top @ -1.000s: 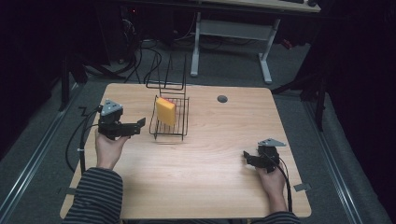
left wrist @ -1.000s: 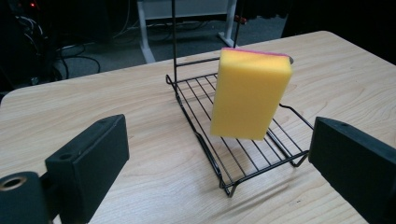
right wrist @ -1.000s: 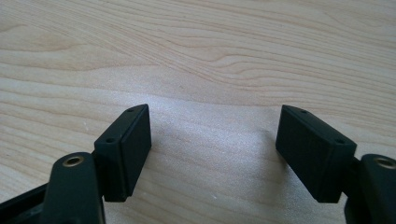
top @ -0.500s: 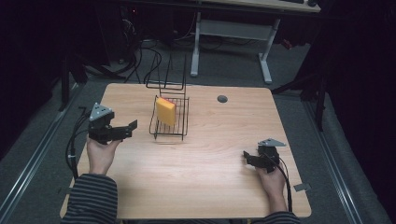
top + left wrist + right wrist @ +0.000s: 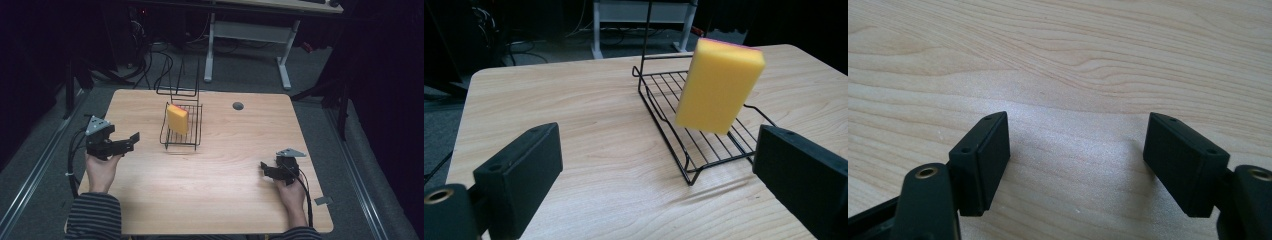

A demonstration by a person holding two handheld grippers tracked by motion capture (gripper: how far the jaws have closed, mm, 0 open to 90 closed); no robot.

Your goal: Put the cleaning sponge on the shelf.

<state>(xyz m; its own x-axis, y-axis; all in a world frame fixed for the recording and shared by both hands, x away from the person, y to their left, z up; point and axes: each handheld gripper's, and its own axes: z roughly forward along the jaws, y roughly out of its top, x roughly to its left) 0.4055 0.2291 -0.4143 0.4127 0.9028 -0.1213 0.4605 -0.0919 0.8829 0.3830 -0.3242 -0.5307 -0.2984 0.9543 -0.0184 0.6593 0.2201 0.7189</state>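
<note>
A yellow sponge [image 5: 177, 119] [image 5: 719, 86] stands on edge in a black wire rack [image 5: 182, 134] [image 5: 704, 135] near the table's middle back. My left gripper [image 5: 131, 142] [image 5: 659, 175] is held at the table's left side, pointing at the rack from a short way off, jaws wide open and empty. At the right front, my right gripper [image 5: 263, 168] [image 5: 1075, 160] rests low over bare wood, open with nothing between its jaws.
The wooden table [image 5: 220, 200] has a round cable hole [image 5: 238, 106] at the back right. A second wire frame [image 5: 180, 90] stands behind the rack at the far edge. Desk legs and cables lie on the dark floor beyond.
My left gripper has drawn back to the left, away from the rack. The right gripper has stayed in place.
</note>
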